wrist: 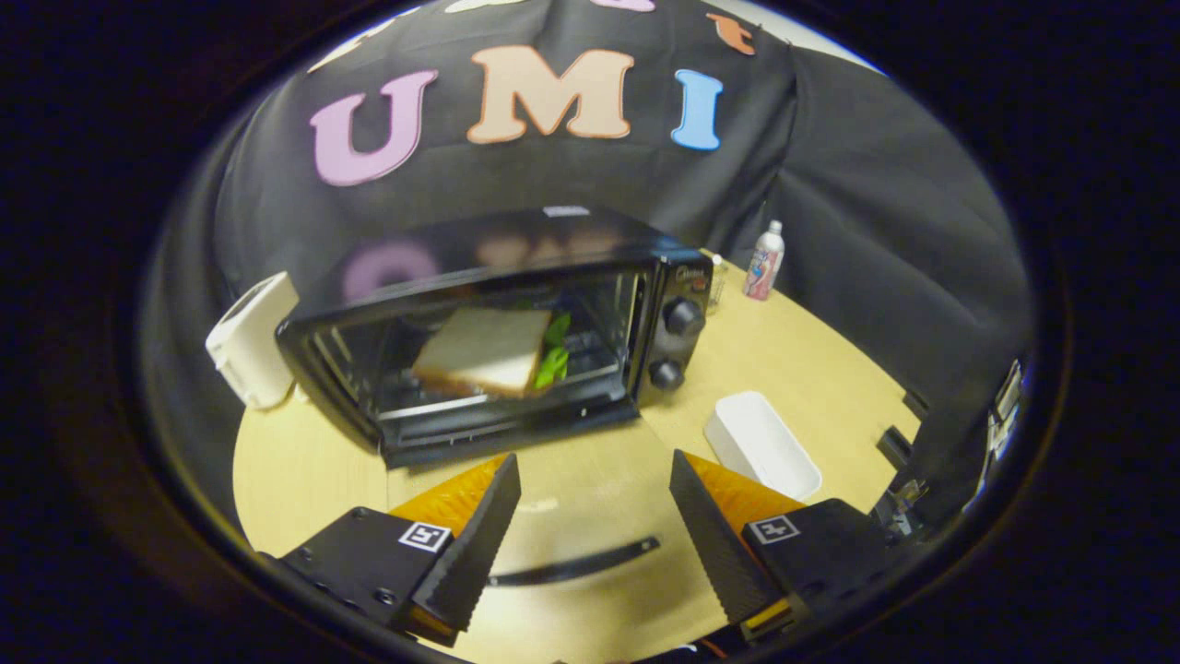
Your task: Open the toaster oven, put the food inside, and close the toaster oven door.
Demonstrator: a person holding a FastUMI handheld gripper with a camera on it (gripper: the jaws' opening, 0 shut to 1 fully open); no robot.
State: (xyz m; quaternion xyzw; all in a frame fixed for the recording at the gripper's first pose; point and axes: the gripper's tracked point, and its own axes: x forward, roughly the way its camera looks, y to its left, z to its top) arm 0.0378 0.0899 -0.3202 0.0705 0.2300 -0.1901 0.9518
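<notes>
gripper view: the tongs (595, 526) are standing wide apart and holding nothing, their two dark fingers (475, 544) hanging above bare wood of the surface (811, 369). beyond the fingers the toaster oven (498, 323) is sitting toward the far edge of the surface, its front turned to the tongs. the sandwich (484, 350), white bread with a green leaf at its right side, is lying on the rack inside the oven. whether the glass door is shut or down i cannot tell for certain; a dark handle-like bar (576, 563) is showing low between the fingers, which suggests the door is lying open. a white tray (765, 443) is resting right of the oven, a white box (249, 341) at its left, a bottle (765, 263) near the far right edge.

judgement: the food is placed; the closing step is in hand. the next move is calling for the tongs to get under the door's front edge and swing it up until it seats.
</notes>
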